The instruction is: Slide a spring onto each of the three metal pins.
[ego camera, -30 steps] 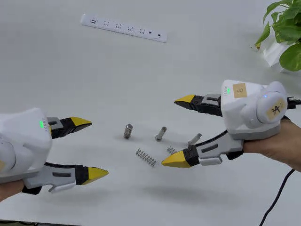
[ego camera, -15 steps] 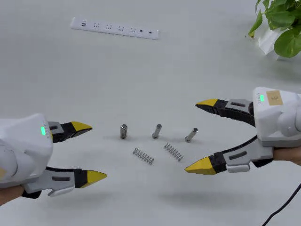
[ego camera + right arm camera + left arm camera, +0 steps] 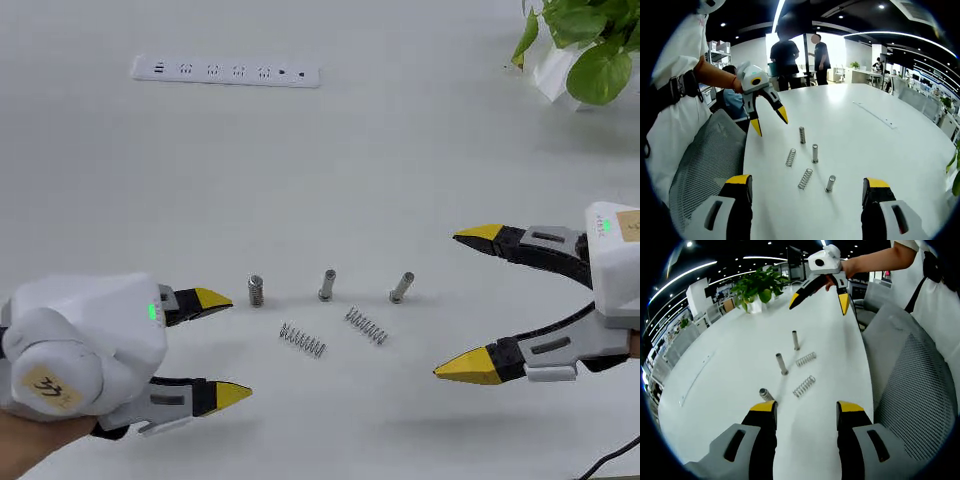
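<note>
Three pins [image 3: 327, 284] stand upright (leftmost sprung); two loose springs [image 3: 302, 340] lie alongside.

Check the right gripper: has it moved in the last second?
Yes. The right gripper has pulled back rightward, away from the rightmost pin, which its lower jaw tip nearly touched before.

The left gripper [image 3: 238, 346] hovers low at the near left, its 2 jaws apart; the right gripper [image 3: 447, 304] hovers opposite, jaws spread wider, tips pointing inward
</note>
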A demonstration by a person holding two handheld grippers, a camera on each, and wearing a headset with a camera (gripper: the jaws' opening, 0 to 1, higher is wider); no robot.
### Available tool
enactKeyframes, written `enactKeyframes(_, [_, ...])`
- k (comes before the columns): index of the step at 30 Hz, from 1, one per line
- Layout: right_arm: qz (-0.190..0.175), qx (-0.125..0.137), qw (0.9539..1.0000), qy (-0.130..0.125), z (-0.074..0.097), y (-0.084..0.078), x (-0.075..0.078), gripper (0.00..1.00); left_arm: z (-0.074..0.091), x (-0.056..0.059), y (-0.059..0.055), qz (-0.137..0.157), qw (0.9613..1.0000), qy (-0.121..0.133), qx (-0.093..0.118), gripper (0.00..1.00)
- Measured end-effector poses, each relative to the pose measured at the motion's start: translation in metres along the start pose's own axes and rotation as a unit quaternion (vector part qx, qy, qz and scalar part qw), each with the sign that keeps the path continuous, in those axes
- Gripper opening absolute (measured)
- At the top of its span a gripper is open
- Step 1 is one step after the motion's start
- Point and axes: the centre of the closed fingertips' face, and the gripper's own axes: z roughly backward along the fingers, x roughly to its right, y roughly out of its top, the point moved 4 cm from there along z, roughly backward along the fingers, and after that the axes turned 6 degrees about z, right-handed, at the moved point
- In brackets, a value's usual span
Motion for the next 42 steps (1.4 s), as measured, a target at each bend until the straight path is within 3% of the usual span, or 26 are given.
enactKeyframes(8, [-0.016,0.003,0.9998,-0.013,0.007,-0.008,-0.001,0.9,-0.03,-0.001,0.0,-0.039,0.9982,-0.02,-0.04,0.36])
enactKeyframes(19, [-0.043,0.005,0.9987,-0.028,0.012,-0.023,-0.002,0.9,-0.06,-0.006,0.0,-0.039,0.9972,-0.017,-0.062,0.31])
enactKeyframes(34, [-0.055,0.009,0.9976,-0.041,0.016,-0.029,0.002,0.88,-0.073,-0.002,-0.014,-0.034,0.9941,-0.021,-0.101,0.27])
enactKeyframes(42, [-0.057,0.011,0.9974,-0.043,0.016,-0.029,0.0,0.88,-0.071,0.001,-0.016,-0.03,0.9941,-0.02,-0.102,0.19])
